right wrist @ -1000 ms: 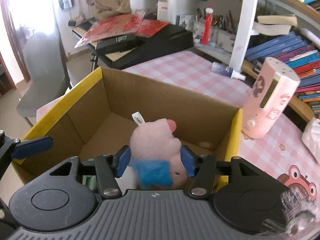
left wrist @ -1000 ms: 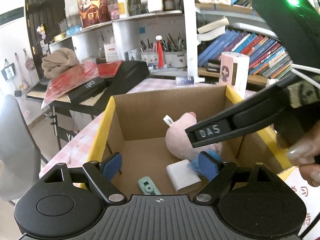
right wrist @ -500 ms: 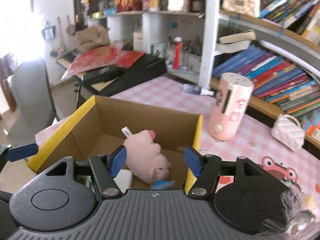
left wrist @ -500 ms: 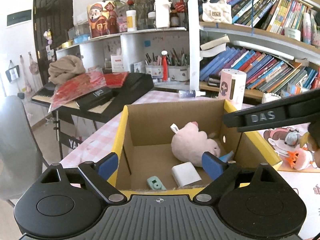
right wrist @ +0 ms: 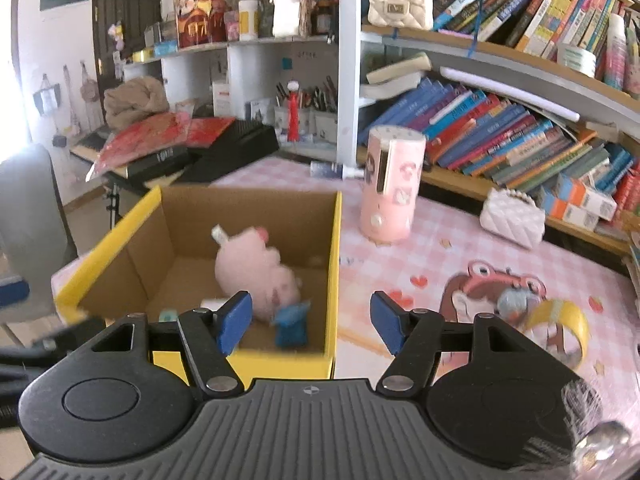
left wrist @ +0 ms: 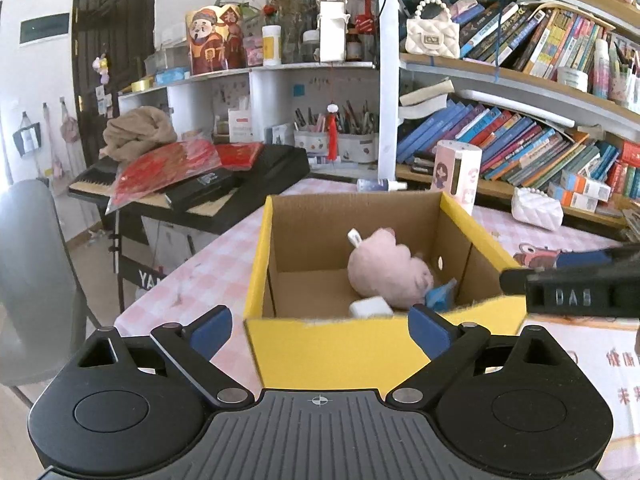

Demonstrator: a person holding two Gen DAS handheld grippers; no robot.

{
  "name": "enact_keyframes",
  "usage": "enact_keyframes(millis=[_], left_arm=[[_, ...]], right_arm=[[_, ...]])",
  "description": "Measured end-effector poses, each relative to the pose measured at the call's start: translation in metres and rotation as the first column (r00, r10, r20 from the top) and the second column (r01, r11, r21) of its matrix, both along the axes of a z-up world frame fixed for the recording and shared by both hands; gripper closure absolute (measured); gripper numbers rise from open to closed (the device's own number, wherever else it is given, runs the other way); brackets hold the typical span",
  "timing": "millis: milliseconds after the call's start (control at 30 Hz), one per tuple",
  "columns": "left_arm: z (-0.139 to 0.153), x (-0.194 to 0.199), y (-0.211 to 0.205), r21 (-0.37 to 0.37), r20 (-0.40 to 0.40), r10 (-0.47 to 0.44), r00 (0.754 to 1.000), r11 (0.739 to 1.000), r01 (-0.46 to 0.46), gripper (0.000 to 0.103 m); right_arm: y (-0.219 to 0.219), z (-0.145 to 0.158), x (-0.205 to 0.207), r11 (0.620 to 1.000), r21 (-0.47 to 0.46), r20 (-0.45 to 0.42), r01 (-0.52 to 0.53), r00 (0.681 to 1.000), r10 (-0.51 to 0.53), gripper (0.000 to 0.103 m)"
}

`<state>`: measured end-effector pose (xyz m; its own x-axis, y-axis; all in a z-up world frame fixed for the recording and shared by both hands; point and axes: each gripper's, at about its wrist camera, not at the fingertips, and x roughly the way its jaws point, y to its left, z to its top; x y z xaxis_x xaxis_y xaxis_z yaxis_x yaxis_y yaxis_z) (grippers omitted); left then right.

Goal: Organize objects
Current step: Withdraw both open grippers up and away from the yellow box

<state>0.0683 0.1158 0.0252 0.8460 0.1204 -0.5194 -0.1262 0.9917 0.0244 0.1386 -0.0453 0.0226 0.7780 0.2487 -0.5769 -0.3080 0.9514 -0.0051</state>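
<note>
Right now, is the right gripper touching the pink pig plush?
Apart. The right wrist view shows the right gripper open and empty outside the cardboard box, with the pink pig plush lying inside.

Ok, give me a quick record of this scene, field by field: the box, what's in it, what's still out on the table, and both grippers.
container: cardboard box with yellow rim, open top, on the pink checked table
inside box: pink plush pig lying on its side, white block, blue piece
outside box: yellow tape roll, pink cylinder, white quilted purse
left gripper: open, empty
right gripper: open, empty
</note>
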Motion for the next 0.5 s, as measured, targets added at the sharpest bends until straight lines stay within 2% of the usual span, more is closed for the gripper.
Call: enact_keyframes(millis=[200,467,500], left_arm=[[-0.006,-0.02,0.006,-0.031,-0.034,0.005,0.999,0.999,-0.006,0.007],[-0.019,-0.044,0.007,-0.048,-0.096,0.021,0.995,0.999,-0.025,0.006],[-0.021,-0.047,0.007,-0.046,-0.105,0.018,0.994,0.999,-0.023,0.006]], right_arm=[[0.003,-0.017,-0.03,1.0,-0.027,-0.038,0.006,0.999,-0.007,0.038],[0.008,-0.035,-0.066,0.997,-0.071,-0.063,0.015,0.998,-0.019,0.025],[0.009,-0.036,-0.07,0.997,-0.079,-0.067,0.017,0.998,-0.022,0.021]])
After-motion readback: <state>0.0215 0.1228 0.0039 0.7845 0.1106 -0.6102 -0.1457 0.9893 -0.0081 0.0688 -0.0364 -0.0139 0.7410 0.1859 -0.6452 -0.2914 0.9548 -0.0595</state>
